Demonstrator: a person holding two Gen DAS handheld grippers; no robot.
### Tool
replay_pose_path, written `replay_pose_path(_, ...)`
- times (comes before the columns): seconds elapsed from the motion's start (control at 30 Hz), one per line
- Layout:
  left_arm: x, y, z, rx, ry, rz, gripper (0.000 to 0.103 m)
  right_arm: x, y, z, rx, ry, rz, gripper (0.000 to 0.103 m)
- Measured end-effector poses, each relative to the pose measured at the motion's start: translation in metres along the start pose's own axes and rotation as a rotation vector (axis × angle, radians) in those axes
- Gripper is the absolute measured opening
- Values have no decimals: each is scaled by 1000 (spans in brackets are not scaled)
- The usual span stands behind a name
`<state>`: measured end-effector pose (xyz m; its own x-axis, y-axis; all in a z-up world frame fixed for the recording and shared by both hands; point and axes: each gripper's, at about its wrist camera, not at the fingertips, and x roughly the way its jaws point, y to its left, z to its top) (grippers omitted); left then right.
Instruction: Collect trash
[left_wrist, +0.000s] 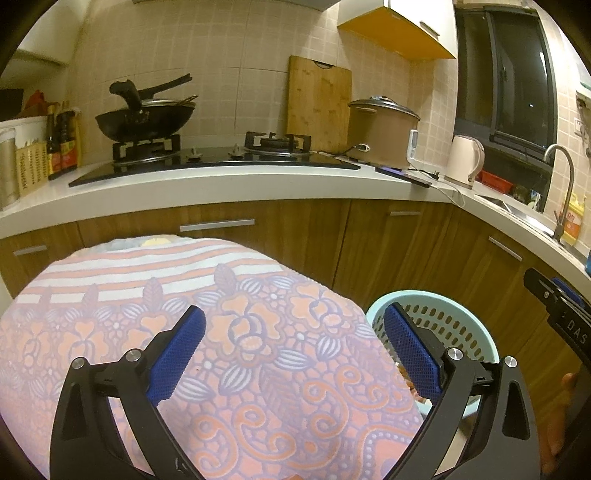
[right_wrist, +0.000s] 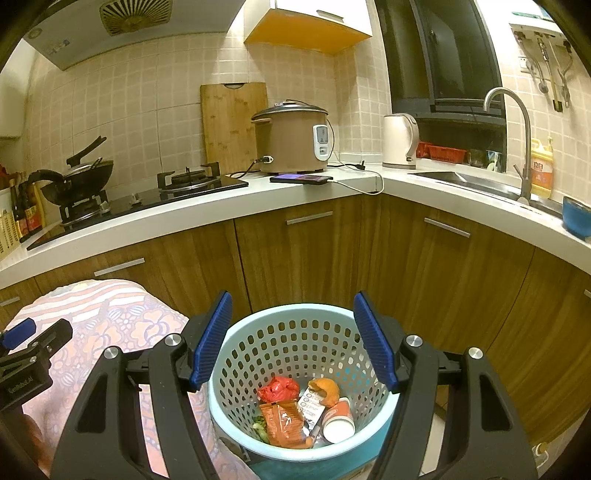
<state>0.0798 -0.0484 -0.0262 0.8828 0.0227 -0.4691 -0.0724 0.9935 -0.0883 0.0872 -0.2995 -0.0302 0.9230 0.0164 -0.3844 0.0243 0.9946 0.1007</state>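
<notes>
A light blue perforated trash basket (right_wrist: 295, 314) stands on the floor beside a table covered with a pink floral cloth (left_wrist: 221, 332). In the basket lie a red crumpled bag (right_wrist: 277, 389), an orange peel (right_wrist: 327, 390), an orange snack wrapper (right_wrist: 284, 422) and a paper cup (right_wrist: 340, 421). My right gripper (right_wrist: 292, 341) is open and empty, held above the basket. My left gripper (left_wrist: 293, 358) is open and empty above the cloth, with the basket (left_wrist: 443, 317) just to its right.
A white counter (right_wrist: 221, 210) with wooden cabinets (right_wrist: 295, 254) runs behind. On it are a gas hob with a wok (left_wrist: 144, 118), a cutting board (left_wrist: 318, 103), a rice cooker (right_wrist: 291, 138), a phone (right_wrist: 301, 179), a kettle (right_wrist: 400, 140) and a sink with tap (right_wrist: 513, 144).
</notes>
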Motion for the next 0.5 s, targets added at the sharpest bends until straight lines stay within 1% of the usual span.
replay_pose_path(0.23,2,-1,0,6,11,-9,94,-1,1,0,-3,1,-1,64)
replay_pose_path(0.5,1,-1,0,14,4,-4,94,0,1,0,-5,3,-1,64)
